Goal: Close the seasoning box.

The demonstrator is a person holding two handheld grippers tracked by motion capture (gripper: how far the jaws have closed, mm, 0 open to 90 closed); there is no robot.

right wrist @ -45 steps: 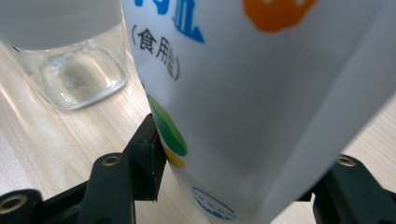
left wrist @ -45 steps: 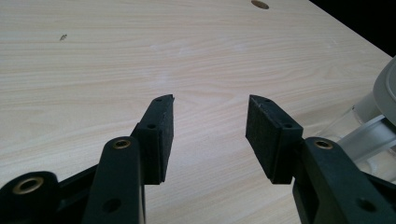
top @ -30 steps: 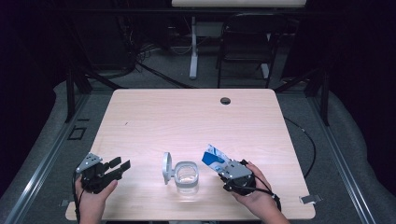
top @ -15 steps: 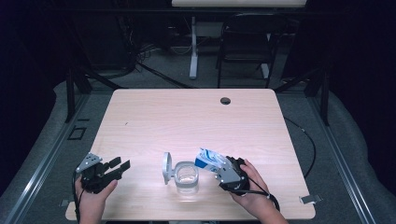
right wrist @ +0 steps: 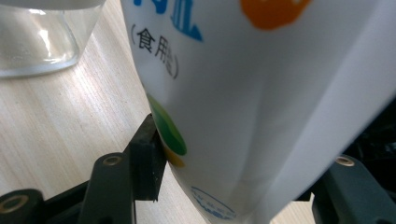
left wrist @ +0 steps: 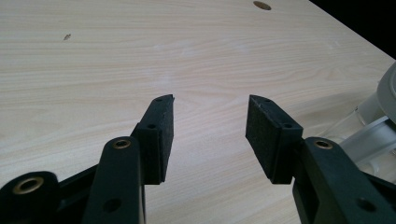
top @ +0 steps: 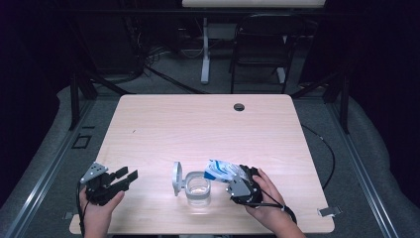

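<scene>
Right tool tipping a soft printed pouch toward an open glass jar, low in the middle of the frame.

The right tool [top: 236,179] pinches a white pouch [top: 221,170] across its body, its top leaning over the clear jar [top: 198,187] that stands on the pale wood surface [top: 208,124], the jar's hinged lid [top: 177,177] thrown back at its left. The pouch looks light and limp, a slick film that would likely buckle or slide, so a hold low across its width, as here, seems soundest. The jar looks heavy, stiff and breakable. On the pouch I can read bracketed characters "(食用", with blue lettering cut off above, plus orange and green roundels. The left tool [top: 120,177] sits at lower left, spread wide, holding nothing.
</scene>
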